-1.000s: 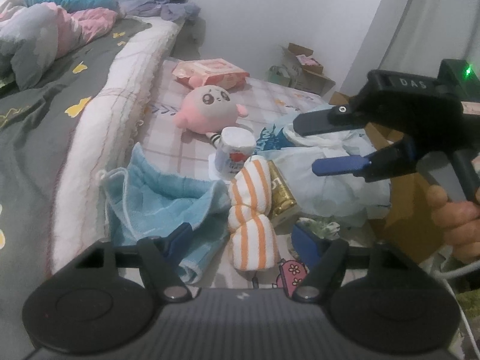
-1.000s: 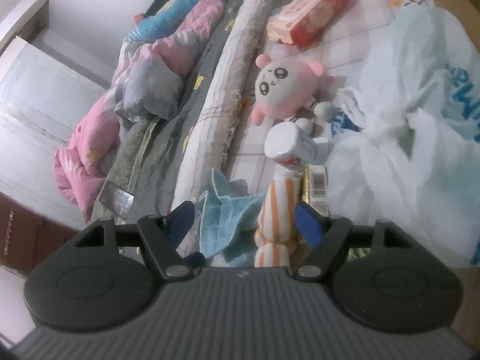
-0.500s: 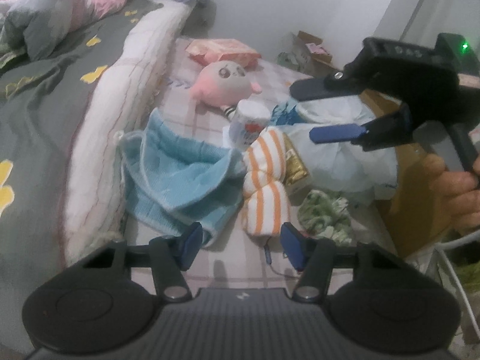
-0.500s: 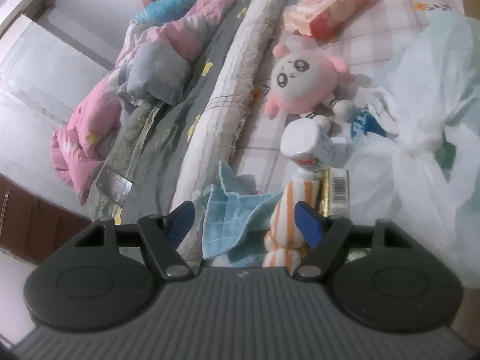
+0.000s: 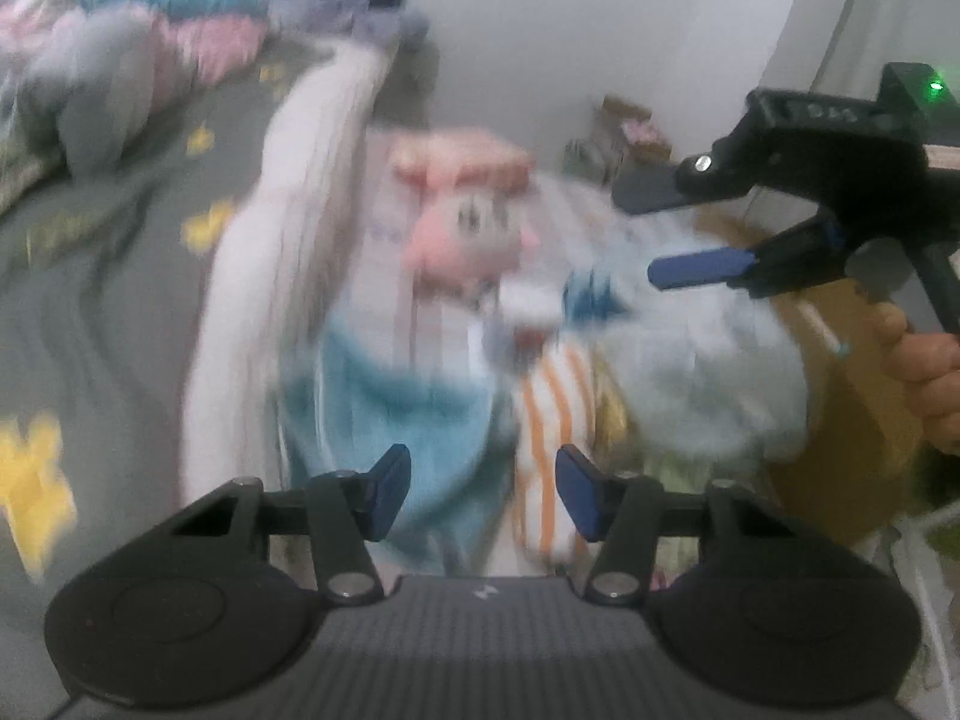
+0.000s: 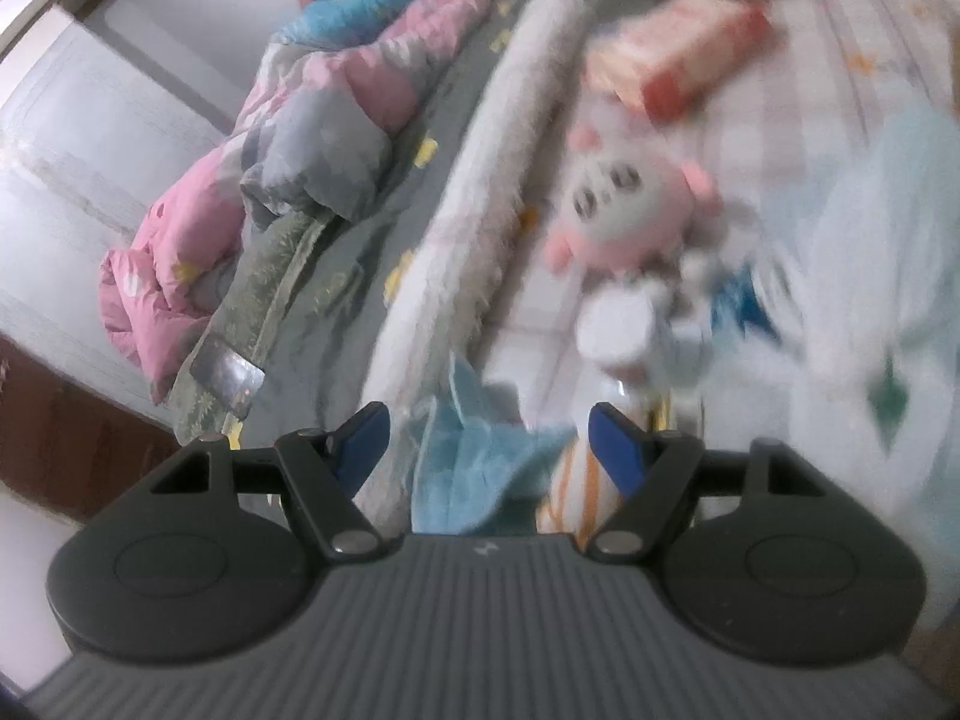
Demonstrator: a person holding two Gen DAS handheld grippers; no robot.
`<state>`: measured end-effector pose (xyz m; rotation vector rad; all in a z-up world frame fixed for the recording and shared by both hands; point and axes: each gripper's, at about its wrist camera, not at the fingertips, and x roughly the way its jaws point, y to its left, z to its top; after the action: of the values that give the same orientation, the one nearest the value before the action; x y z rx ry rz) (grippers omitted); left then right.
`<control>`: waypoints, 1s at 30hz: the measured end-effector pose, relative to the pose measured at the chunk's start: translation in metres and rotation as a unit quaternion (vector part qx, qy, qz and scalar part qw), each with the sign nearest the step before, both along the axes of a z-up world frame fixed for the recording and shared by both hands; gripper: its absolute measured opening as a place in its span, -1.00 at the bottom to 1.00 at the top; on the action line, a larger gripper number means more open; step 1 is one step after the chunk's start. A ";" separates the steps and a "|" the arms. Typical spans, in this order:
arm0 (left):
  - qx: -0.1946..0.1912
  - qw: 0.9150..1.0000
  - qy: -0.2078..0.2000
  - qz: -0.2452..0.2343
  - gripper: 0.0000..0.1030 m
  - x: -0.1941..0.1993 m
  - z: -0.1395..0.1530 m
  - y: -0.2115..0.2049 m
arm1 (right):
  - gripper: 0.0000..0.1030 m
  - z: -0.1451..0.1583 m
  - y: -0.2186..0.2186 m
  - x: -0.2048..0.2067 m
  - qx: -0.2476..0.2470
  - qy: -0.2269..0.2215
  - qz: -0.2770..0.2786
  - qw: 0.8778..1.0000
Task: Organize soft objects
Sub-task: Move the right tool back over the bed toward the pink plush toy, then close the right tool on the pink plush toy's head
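A pink plush (image 6: 630,210), light-blue towel (image 5: 414,408) and orange-and-white striped cloth (image 5: 555,408) lie on a pink-checked sheet (image 6: 840,60) beside a grey blanket (image 5: 120,276) with yellow shapes.

terry cloth towel (image 5: 414,420), fuzzy plush toy (image 6: 624,210), matt plastic gripper (image 5: 483,492)

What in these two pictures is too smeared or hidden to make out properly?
- Left view: motion blur smears the pink plush toy and the white bottle; its label is unreadable.
- Left view: the left tool hides the lower ends of the blue towel and the orange-striped cloth.
- Right view: the right tool covers most of both cloths.
- Right view: the pink packet has illegible print.
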<state>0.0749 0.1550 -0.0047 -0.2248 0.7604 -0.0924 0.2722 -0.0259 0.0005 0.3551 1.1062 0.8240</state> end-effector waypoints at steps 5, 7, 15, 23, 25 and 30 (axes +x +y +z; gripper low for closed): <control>0.014 0.999 -0.042 0.006 0.42 0.051 0.028 0.006 | 0.57 0.034 0.016 0.047 -0.014 -0.018 0.007 1.000; 0.023 0.999 -0.042 0.005 0.48 0.079 0.031 0.006 | 0.62 0.037 0.027 0.074 -0.034 -0.024 0.010 0.999; 0.036 0.999 -0.001 0.009 0.74 0.185 -0.002 0.006 | 0.70 -0.024 0.070 0.178 -0.110 0.046 0.030 0.992; 0.004 0.998 0.070 -0.001 0.74 0.246 -0.041 0.014 | 0.70 -0.093 0.101 0.230 -0.134 0.091 0.055 0.985; 0.001 0.996 0.084 -0.001 0.72 0.252 -0.049 0.013 | 0.70 -0.105 0.104 0.236 -0.124 0.113 0.061 0.984; -0.018 0.996 0.092 -0.004 0.56 0.257 -0.055 0.012 | 0.67 -0.118 0.108 0.236 -0.103 0.146 0.068 0.982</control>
<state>0.3317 0.1665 -0.0601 -0.2672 0.9429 -0.0949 0.5081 0.0820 -0.1173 0.2331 1.4898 0.7844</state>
